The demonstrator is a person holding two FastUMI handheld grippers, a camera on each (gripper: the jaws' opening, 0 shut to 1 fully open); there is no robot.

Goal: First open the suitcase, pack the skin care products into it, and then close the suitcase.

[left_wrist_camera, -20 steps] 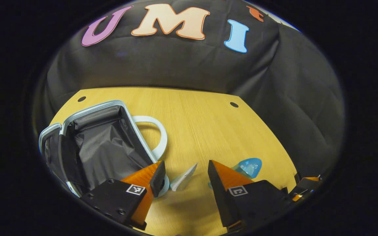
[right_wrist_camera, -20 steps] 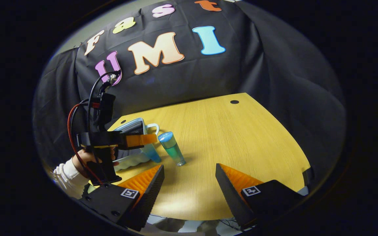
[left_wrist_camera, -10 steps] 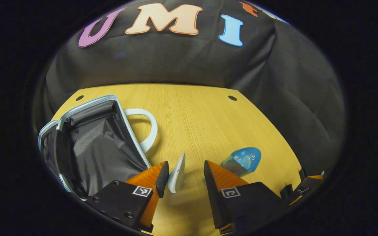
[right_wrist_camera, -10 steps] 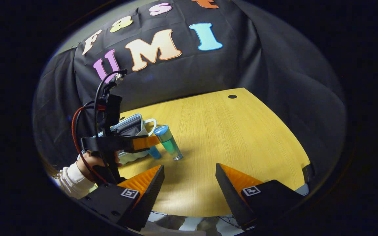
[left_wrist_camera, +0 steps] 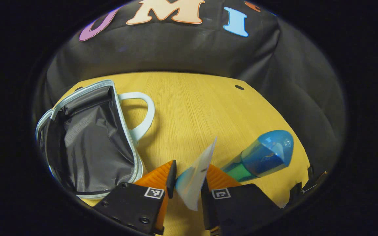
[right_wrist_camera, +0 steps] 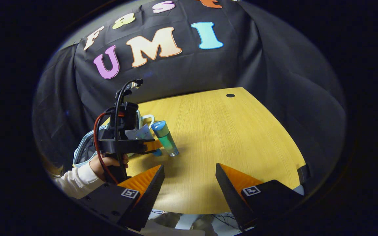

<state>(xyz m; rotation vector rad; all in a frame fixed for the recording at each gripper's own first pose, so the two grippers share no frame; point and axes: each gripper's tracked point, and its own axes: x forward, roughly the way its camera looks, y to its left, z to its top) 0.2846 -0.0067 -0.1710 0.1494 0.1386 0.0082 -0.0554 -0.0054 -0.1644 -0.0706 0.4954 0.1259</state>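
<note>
The small suitcase (left_wrist_camera: 87, 137) lies open on the table's left side, showing dark lining, a pale rim and a looped handle (left_wrist_camera: 143, 111). My left gripper (left_wrist_camera: 190, 167) is shut on a flat white-and-blue tube (left_wrist_camera: 195, 173), which sticks up between the fingers just right of the suitcase. A blue-capped bottle of green liquid (left_wrist_camera: 261, 157) stands to the right of the tube. In the right gripper view, a hand holds the left gripper (right_wrist_camera: 149, 145) beside the bottle (right_wrist_camera: 165, 138) and the suitcase (right_wrist_camera: 85, 150). My right gripper (right_wrist_camera: 189, 173) hangs open over the table's near edge, holding nothing.
The yellow wooden table (right_wrist_camera: 228, 137) has cable holes (right_wrist_camera: 230, 95) near its far corners. The booth's black cloth rises behind and to the right. A white sleeve (right_wrist_camera: 77, 175) reaches in at the lower left.
My left gripper has closed on the tube, which stood free between its open fingers, and carries it tilted. The left hand has shifted toward the bottle. The right gripper has barely moved.
</note>
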